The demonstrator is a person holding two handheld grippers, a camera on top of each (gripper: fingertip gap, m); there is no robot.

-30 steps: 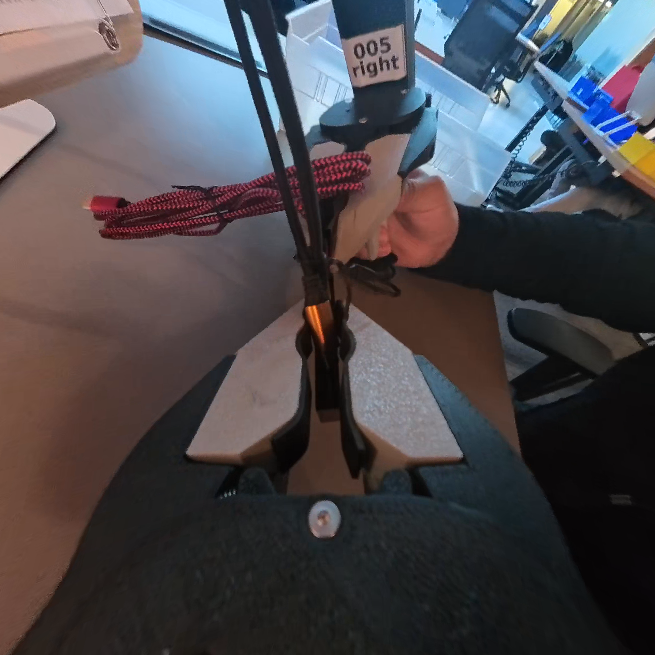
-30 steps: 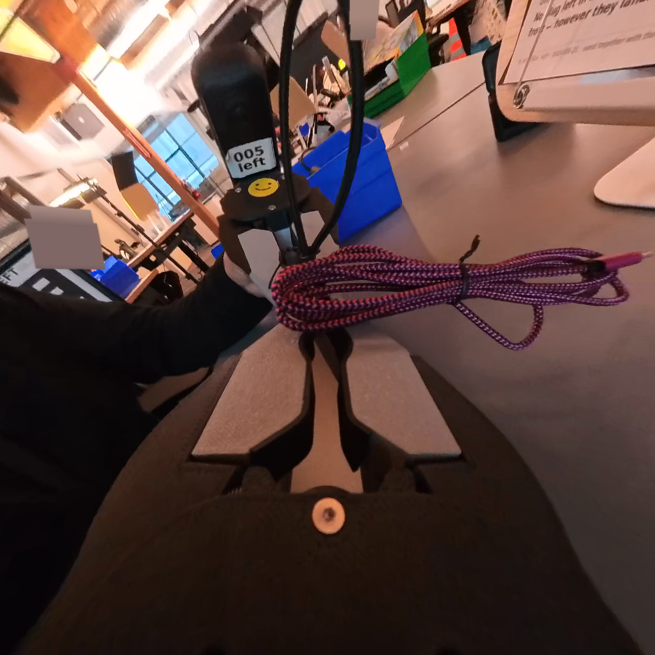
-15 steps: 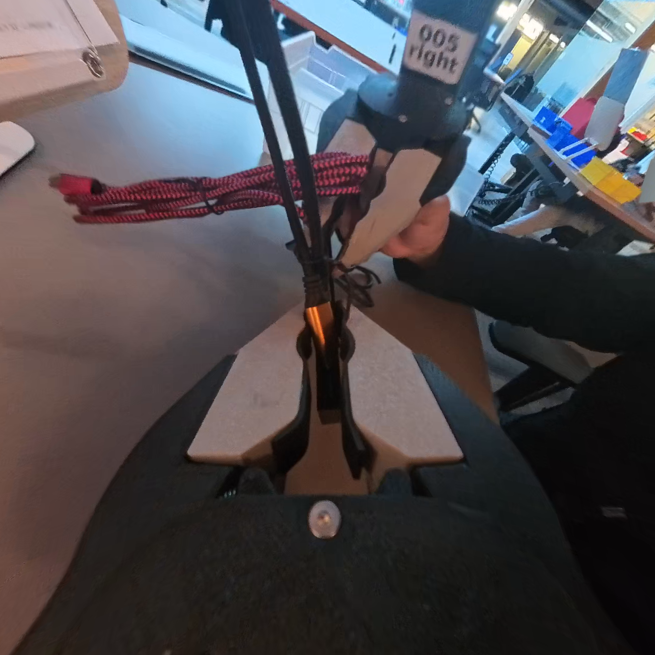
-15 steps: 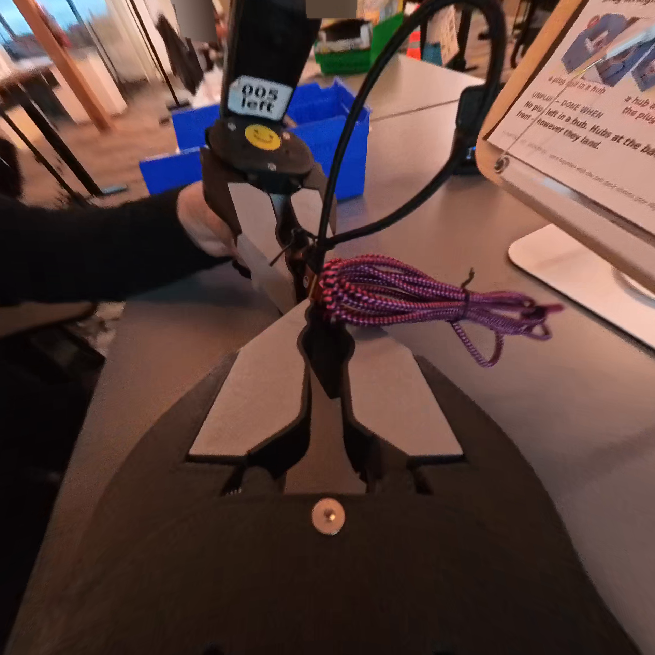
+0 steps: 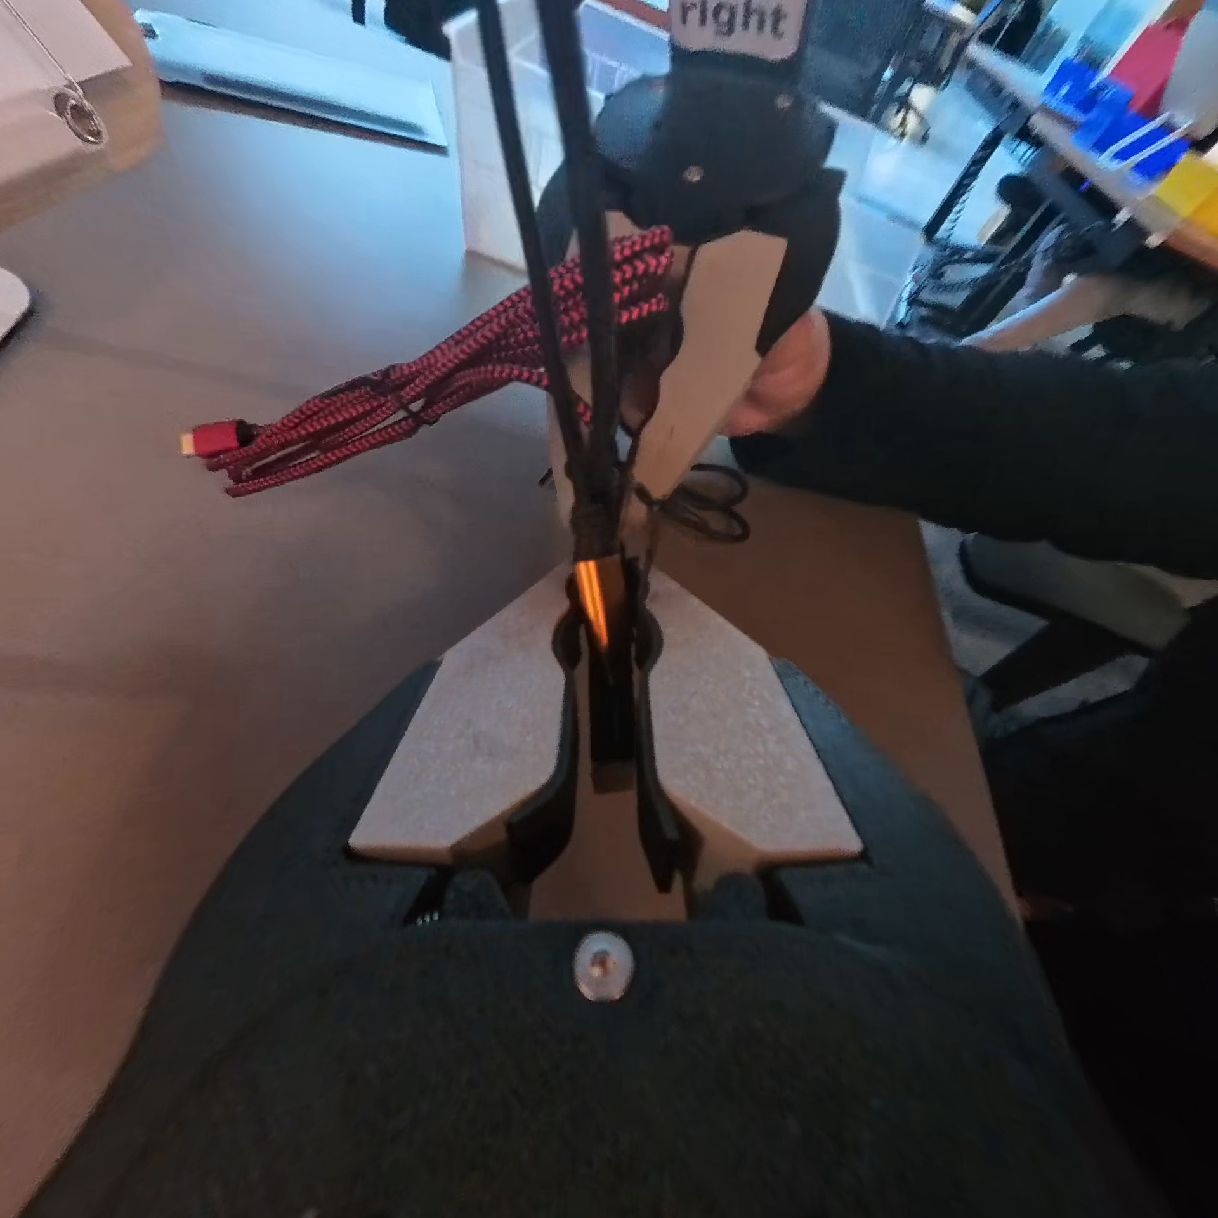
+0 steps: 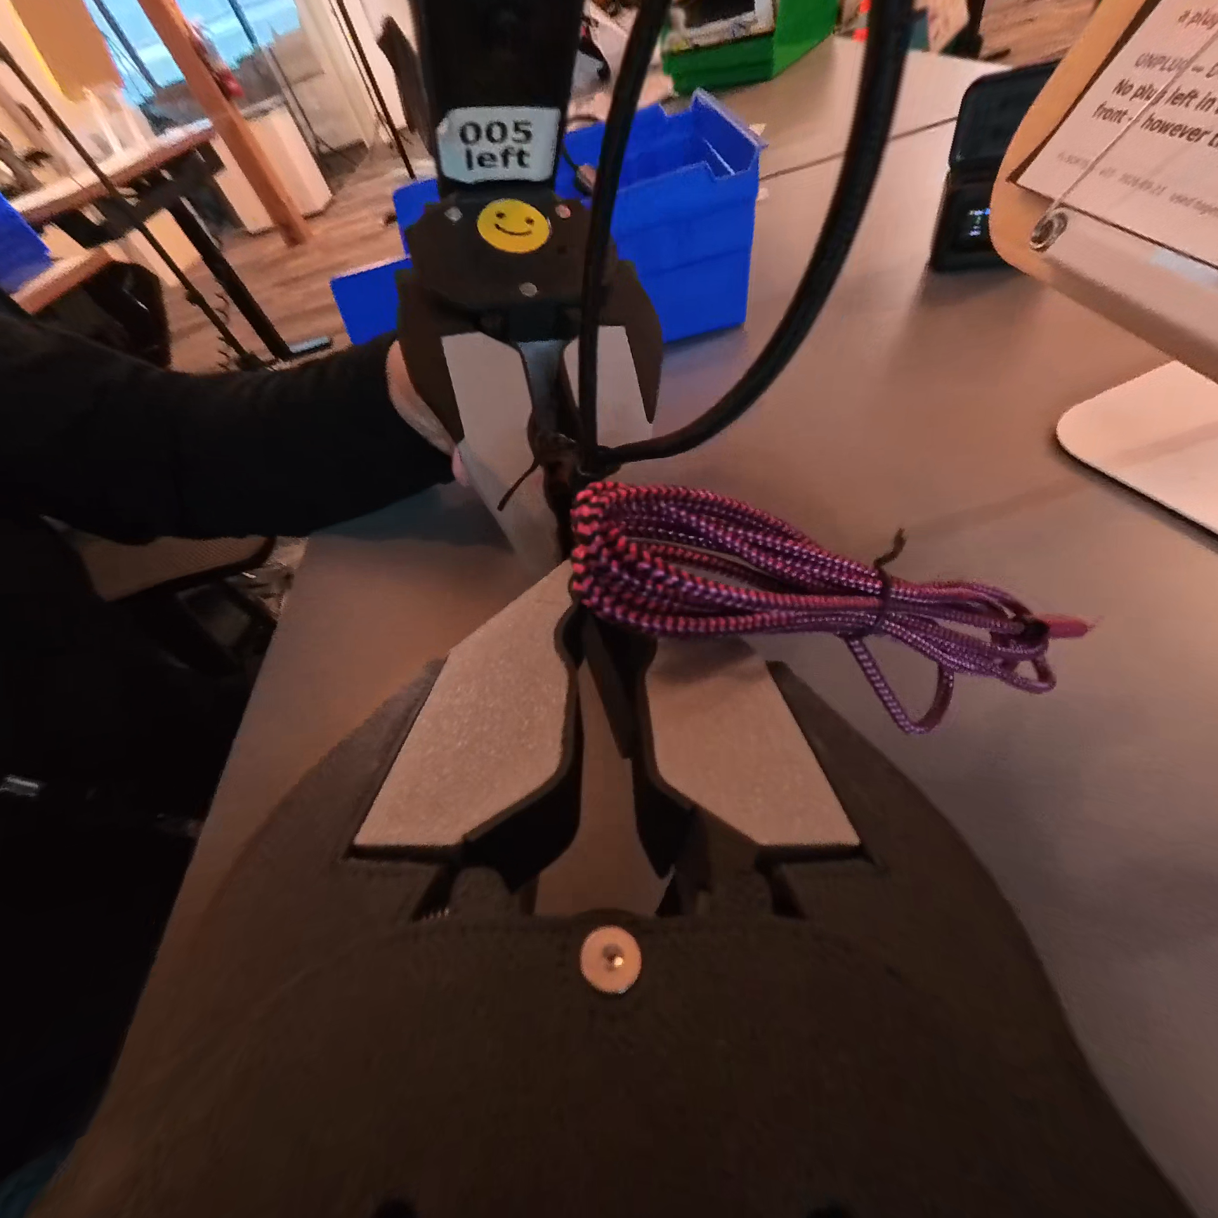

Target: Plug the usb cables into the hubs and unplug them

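Observation:
My left gripper (image 5: 603, 593) is shut on a slim black hub (image 5: 609, 712), whose black cable (image 5: 573, 231) loops upward. My right gripper (image 6: 603, 633) is shut on a dark plug (image 6: 609, 685) of a red-and-black braided USB cable (image 6: 725, 580). The cable's tied bundle hangs to the side above the grey table (image 6: 923, 824). The two grippers meet tip to tip. In the left wrist view the right gripper (image 5: 626, 507) points at the hub, and the bundle (image 5: 461, 389) ends in a red plug (image 5: 214, 438). The left gripper also shows in the right wrist view (image 6: 553, 521). The joint between plug and hub is hidden.
A blue bin (image 6: 659, 217) stands behind the left gripper. A white stand base (image 6: 1153, 448), a board with a paper sheet (image 6: 1120, 132) and a black device (image 6: 975, 184) are at the far right. A white bin (image 5: 501, 132) sits at the table's far side. The table edge (image 5: 942, 626) is near. Less than 4 cm separates the two grippers' tips.
The braided bundle has swung from level to drooping toward the table. The right gripper has tilted and come closer to the left one. Both stay shut.

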